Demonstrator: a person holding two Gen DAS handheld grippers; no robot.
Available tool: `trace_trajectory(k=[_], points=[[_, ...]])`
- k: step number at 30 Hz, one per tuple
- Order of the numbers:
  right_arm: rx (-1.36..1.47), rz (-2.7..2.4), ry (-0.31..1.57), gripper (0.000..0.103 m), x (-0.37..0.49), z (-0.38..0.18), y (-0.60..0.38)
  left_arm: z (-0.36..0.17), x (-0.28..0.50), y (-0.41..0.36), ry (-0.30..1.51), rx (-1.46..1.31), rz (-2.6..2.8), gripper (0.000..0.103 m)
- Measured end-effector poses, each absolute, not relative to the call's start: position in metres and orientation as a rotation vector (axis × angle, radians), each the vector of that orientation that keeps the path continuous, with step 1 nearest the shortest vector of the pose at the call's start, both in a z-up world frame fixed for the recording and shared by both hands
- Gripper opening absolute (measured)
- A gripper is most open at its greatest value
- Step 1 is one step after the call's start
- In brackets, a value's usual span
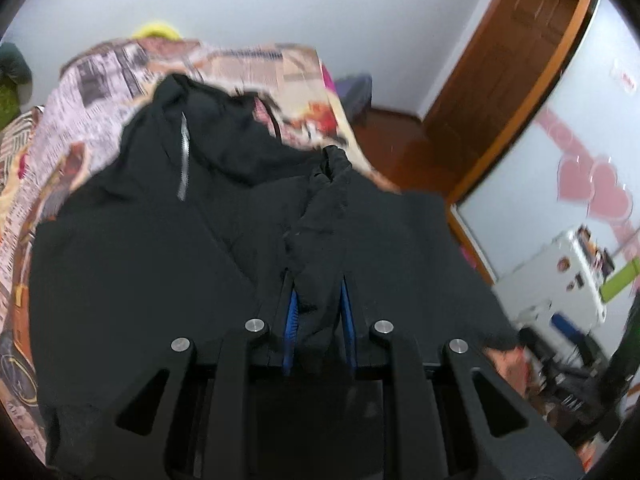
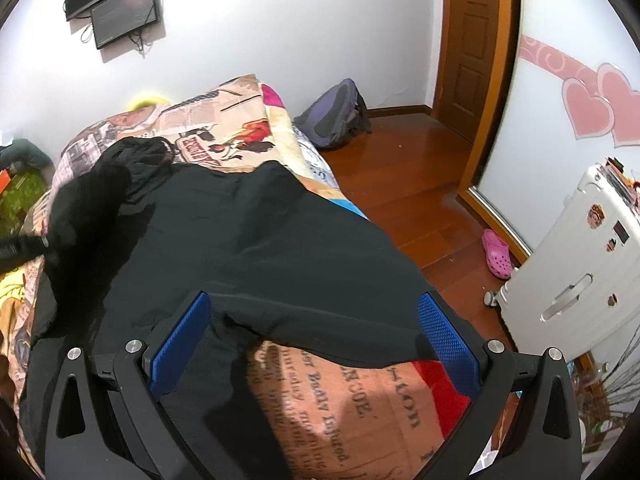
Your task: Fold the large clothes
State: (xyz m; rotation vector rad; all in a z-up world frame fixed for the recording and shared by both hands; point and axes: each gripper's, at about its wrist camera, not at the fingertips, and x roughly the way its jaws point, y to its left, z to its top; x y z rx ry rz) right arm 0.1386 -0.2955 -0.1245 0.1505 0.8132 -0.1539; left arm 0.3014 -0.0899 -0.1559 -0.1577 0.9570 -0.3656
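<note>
Black jacket (image 1: 152, 264) fills the near view on the patterned bed cover (image 1: 92, 92), its long axis running six to twelve o'clock, with the hood and zip at twelve. Folding looks barely begun: a sleeve is being carried across the body, and the rest lies unfolded. Left gripper (image 1: 318, 312) pinches that sleeve. Right gripper (image 2: 316, 340) stands spread wide over the hem at six o'clock, holding nothing.

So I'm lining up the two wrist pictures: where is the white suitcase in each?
Left wrist: white suitcase at the right edge, blurred, below the pink hearts.
Right wrist: white suitcase at the right edge, beside a pink shoe.
Shared landmark: the brown wooden door.
</note>
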Motion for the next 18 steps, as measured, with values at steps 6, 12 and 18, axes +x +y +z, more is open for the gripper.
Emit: trace_trajectory(k=[6,12,18], points=[[0.172,-0.179,0.822,0.103,0.136,-0.128,-0.308,-0.178,0.286,-0.118,1.059,-0.081,-0.435,0.026],[0.231,-0.183,0.821,0.103,0.129,-0.127,-0.32,-0.169,0.262,-0.136,1.011,0.032,-0.449,0.044],[0.383,-0.168,0.817,0.103,0.123,-0.125,-0.347,-0.155,0.257,-0.113,0.938,0.035,-0.364,0.052]])
